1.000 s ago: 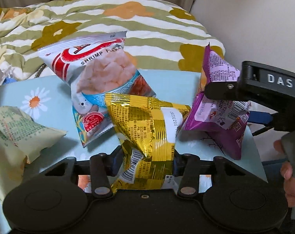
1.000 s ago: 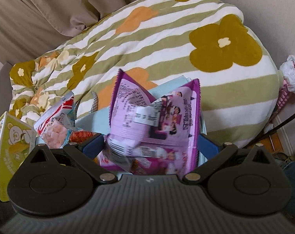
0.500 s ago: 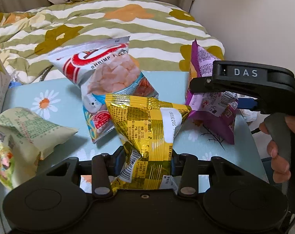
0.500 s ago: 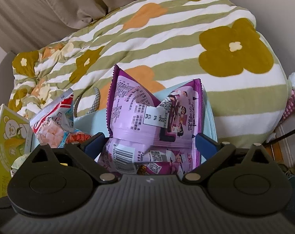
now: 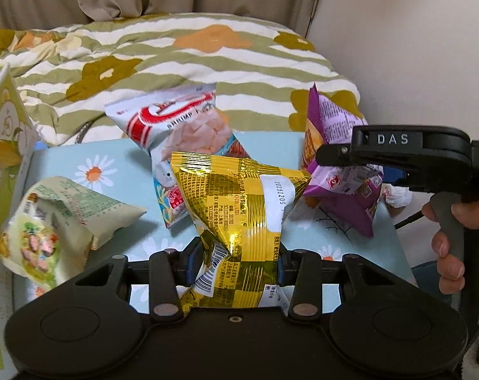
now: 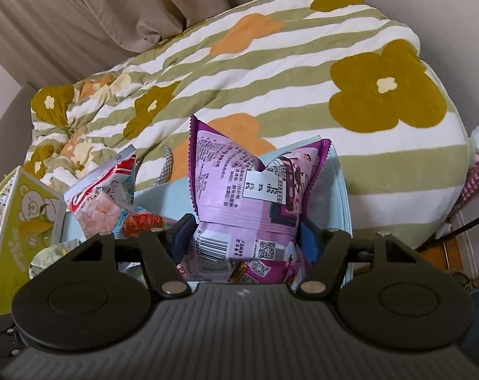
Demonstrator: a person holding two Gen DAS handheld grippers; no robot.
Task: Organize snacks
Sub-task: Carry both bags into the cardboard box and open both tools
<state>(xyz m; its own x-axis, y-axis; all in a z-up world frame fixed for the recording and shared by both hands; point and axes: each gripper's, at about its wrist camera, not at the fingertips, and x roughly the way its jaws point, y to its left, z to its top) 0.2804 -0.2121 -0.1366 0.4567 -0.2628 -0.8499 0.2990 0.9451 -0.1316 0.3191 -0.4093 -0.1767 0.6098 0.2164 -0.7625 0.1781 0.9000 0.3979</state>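
A gold foil snack bag (image 5: 239, 196) is crumpled at its lower end between the pads of my left gripper (image 5: 236, 253), which is shut on it and holds it just above the table. To its right stands a purple snack bag (image 5: 344, 196). In the right wrist view the purple bag (image 6: 249, 183) stands upright and is pinched at its waist by the blue pads of my right gripper (image 6: 245, 240), whose jaws are closing on it. A person's hand (image 5: 448, 247) holds that gripper's grey handle.
A red and white shrimp flakes bag (image 5: 182, 129) lies behind the gold one on the light blue daisy tabletop (image 5: 90, 158). A pale green bag (image 5: 65, 218) lies at the left, beside a yellow-green carton (image 5: 2, 145). A striped flowered blanket (image 5: 176, 57) lies beyond the table.
My left gripper has risen a little with the gold bag. The right gripper's jaws have drawn in from wide apart onto the purple bag.
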